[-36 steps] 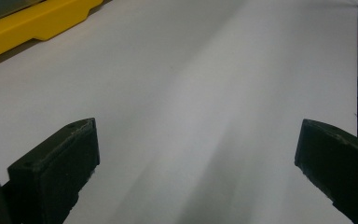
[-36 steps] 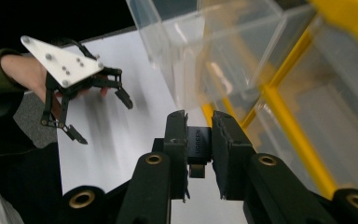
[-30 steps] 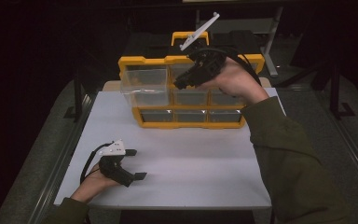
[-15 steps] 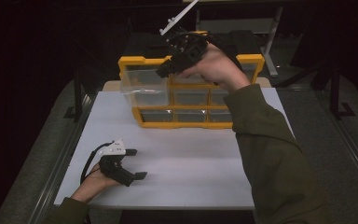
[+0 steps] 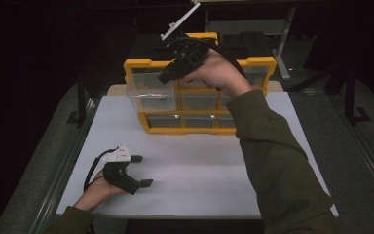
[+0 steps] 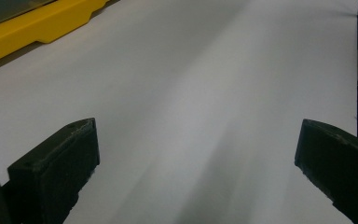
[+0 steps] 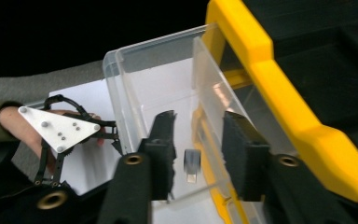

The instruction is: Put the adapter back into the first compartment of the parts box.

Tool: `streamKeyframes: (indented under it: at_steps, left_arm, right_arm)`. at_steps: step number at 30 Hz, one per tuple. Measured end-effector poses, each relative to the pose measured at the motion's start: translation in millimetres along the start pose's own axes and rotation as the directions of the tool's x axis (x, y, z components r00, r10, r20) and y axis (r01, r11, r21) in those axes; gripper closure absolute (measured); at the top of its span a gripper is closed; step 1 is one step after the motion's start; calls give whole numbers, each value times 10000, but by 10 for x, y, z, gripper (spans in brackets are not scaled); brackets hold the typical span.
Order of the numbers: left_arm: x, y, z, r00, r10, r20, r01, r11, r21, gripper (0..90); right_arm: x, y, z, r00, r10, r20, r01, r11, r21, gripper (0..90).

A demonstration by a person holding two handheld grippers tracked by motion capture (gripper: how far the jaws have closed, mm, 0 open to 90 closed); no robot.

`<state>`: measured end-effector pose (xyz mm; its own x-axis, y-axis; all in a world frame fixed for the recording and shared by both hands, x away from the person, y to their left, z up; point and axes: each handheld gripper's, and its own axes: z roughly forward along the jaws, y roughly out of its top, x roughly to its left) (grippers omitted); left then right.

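Yellow organiser cabinet (image 5: 197, 124) stands at the far middle of the white table (image 5: 199, 180), its clear drawers facing the near side. The upper-left clear drawer (image 5: 151, 95) is pulled partway out toward the near left. Right gripper (image 5: 168, 75) hovers above the open drawer, angled down into it; in the right gripper view its jaws have just been opening and stand a narrow gap apart, nothing between the pads. Directly below that gap a small dark item (image 7: 192, 163), possibly a USB-type plug with a metal tip, lies on the drawer floor near the yellow frame side; view too dim to be sure of its identity. Judgement: the step in hand is the release of the item into the drawer, and the drop looks done. Left gripper (image 5: 139, 170) rests low on the near left of the table, well apart from the cabinet, jaws wide with bare table between them in the left gripper view. Next move, as a judgement: lift the right gripper clear of the drawer walls, then press the drawer front squarely toward the far side to close it, keeping the cabinet from sliding; the left gripper could steady the frame. No brand, label or writing is legible on cabinet, drawer or grippers
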<state>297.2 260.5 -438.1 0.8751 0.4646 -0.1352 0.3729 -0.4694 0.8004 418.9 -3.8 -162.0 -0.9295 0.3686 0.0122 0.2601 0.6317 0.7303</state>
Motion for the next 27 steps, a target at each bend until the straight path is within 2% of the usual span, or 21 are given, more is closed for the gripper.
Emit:
streamKeyframes:
  at_steps: [6, 7, 14, 17, 19, 27]
  left_arm:
    - [4, -7, -16, 10000, -46, -73, 46, 10000, -27, 0]
    - [5, -8, -17, 10000, -51, -83, 51, 10000, -30, 0]
    - [8, -9, -10, 9999, -39, -106, 39, 10000, 7, 0]
    - [4, -12, -8, 9999, -28, -98, 28, 10000, 35, 0]
    - [5, -14, -7, 9999, -51, -87, 51, 10000, 17, 0]
    - [4, -12, -2, 10000, -35, -72, 35, 10000, 9, 0]
  right_arm:
    - [-16, -115, -138, 9996, 214, 157, -209, 9993, -320, 548]
    - [-7, -164, -181, 9991, 293, 307, -281, 9988, -391, 514]
    - [19, -323, -311, 9988, 349, 348, -330, 9980, -532, 458]
    - [46, -446, -353, 9984, 308, 483, -282, 9981, -549, 427]
    - [56, -481, -359, 9982, 332, 500, -304, 9980, -559, 419]
    - [87, -811, -297, 9975, 360, 609, -327, 9979, -556, 355]
